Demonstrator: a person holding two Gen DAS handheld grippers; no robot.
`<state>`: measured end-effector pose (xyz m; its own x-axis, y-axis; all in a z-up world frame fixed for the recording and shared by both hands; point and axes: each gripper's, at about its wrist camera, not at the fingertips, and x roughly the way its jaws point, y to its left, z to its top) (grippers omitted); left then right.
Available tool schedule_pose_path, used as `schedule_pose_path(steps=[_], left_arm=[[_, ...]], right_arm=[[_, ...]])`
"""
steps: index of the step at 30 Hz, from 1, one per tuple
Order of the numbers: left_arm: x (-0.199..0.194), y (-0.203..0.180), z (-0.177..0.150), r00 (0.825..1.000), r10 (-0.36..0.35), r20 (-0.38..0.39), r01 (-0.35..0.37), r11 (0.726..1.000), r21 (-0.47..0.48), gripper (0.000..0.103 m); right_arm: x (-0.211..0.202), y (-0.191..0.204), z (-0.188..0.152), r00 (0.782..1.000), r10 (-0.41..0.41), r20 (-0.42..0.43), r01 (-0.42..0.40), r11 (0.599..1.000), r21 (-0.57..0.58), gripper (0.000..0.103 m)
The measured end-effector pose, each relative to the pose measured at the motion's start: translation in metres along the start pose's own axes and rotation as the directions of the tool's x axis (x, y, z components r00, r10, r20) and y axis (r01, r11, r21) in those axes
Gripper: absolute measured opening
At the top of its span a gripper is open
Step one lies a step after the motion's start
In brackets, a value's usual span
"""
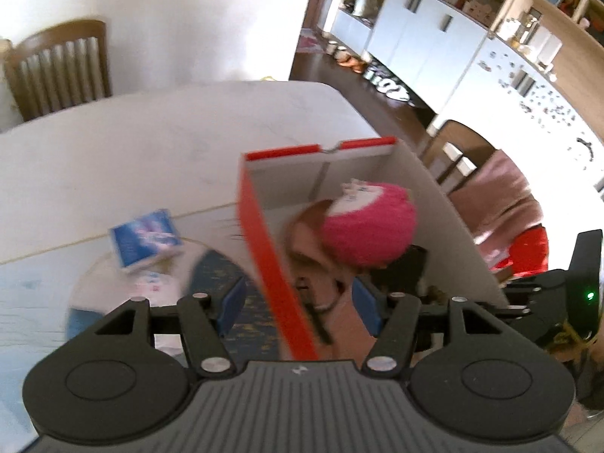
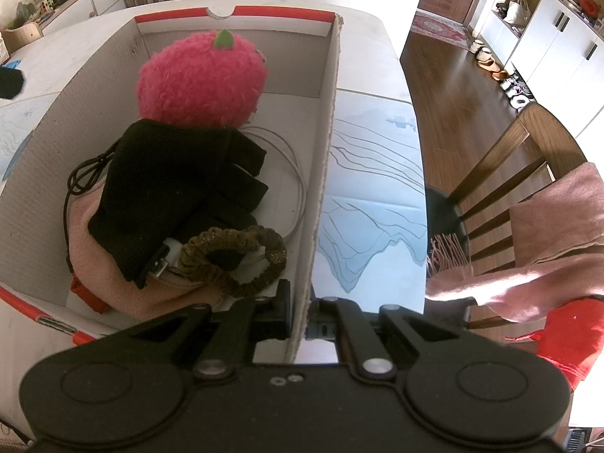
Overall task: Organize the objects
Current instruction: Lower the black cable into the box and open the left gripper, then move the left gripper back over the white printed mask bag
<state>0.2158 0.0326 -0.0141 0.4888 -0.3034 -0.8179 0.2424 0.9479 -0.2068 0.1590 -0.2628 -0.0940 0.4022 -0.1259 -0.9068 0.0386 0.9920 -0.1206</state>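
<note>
The right hand-held gripper (image 2: 302,317) pinches the red-edged white cardboard box's (image 2: 324,173) wall, steadying it; the left hand-held gripper (image 1: 298,302) hangs wide and empty. Next likely target: the blue packet (image 1: 145,238) on the bench (image 1: 132,151).

Home dining room: table (image 2: 377,56), chairs (image 1: 60,64), cabinets (image 1: 426,41).

1. Bright daylight washes over a plain white wall (image 1: 188,19).
2. Dark wooden floor (image 2: 445,87) runs toward white cabinets (image 2: 547,37).
3. A slatted wooden chair (image 1: 60,68) stands behind the pale counter (image 1: 151,143).
4. A patterned rug (image 2: 438,26) lies far off.
</note>
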Motion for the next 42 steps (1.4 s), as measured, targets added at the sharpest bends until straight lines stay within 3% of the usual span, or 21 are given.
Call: schedule_pose_path(steps=[11, 23, 26, 42], left_arm=[[-0.008, 0.068, -0.014, 0.990, 0.140, -0.004, -0.140, 0.989, -0.054, 0.074], [0.052, 0.103, -0.035, 0.976, 0.205, -0.074, -0.211, 0.975, -0.072, 0.089], [0.067, 0.106, -0.039, 0.973, 0.203, -0.109, -0.212, 0.975, -0.070, 0.097], [0.098, 0.106, -0.044, 0.964, 0.226, -0.139, -0.235, 0.970, -0.054, 0.098]], right_arm=[[0.000, -0.001, 0.000, 1.000, -0.001, -0.002, 0.001, 1.000, 0.002, 0.004], [-0.002, -0.004, 0.000, 1.000, -0.009, -0.011, 0.009, 1.000, 0.014, 0.005], [-0.002, -0.004, 0.000, 1.000, -0.011, -0.015, 0.011, 1.000, 0.018, 0.005], [-0.002, -0.001, 0.004, 0.999, -0.026, -0.024, 0.026, 0.999, 0.023, 0.004]])
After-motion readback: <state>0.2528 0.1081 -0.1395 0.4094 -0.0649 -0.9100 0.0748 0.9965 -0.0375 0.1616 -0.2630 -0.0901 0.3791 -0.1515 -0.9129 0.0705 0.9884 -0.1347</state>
